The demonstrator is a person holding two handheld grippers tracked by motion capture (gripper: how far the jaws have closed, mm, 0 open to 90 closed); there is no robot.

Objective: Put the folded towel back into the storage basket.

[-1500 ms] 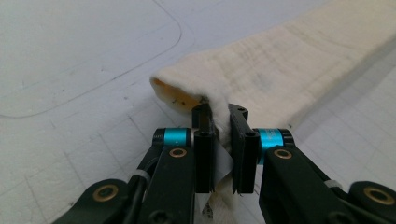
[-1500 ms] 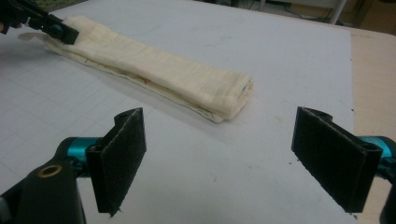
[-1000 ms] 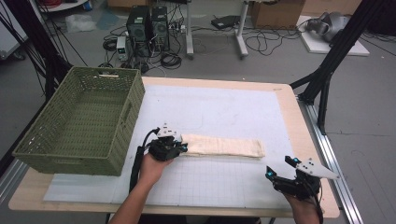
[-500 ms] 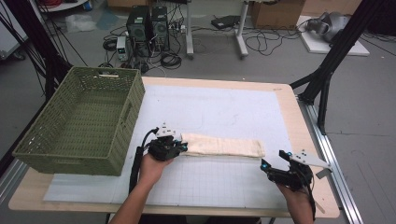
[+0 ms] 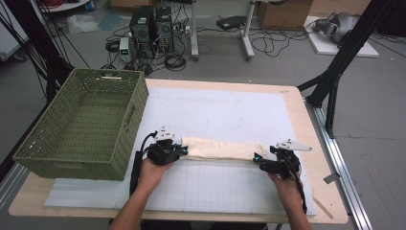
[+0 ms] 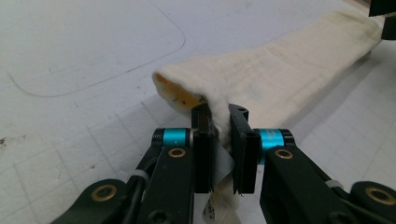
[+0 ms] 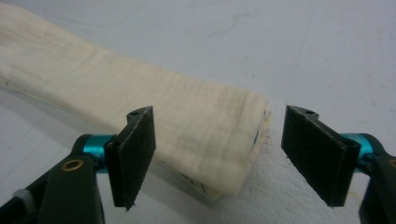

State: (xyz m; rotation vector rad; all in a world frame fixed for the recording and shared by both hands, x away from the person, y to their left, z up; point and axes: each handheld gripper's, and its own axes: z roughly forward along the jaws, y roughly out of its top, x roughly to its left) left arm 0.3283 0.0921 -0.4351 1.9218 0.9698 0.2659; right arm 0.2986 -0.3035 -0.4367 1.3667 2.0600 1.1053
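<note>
A cream folded towel (image 5: 221, 149) lies in a long strip on the white mat (image 5: 230, 110). My left gripper (image 5: 178, 149) is shut on the towel's left end; in the left gripper view the cloth (image 6: 261, 79) is pinched between the two pads (image 6: 204, 140). My right gripper (image 5: 259, 159) stands at the towel's right end. In the right gripper view its jaws straddle the folded end (image 7: 205, 130); they have just been closing, with a gap left on the right side and the pads (image 7: 135, 154) not pressing. The right gripper (image 7: 219, 156) is open.
A green woven basket (image 5: 81, 124) stands on the table's left side, close beside my left hand. The wooden table edge (image 5: 330, 191) runs just right of my right hand. Cables and computer cases sit on the floor beyond the table.
My right gripper has travelled left from the table's right edge to the towel's right end. The left gripper and the towel have stayed where they were.
</note>
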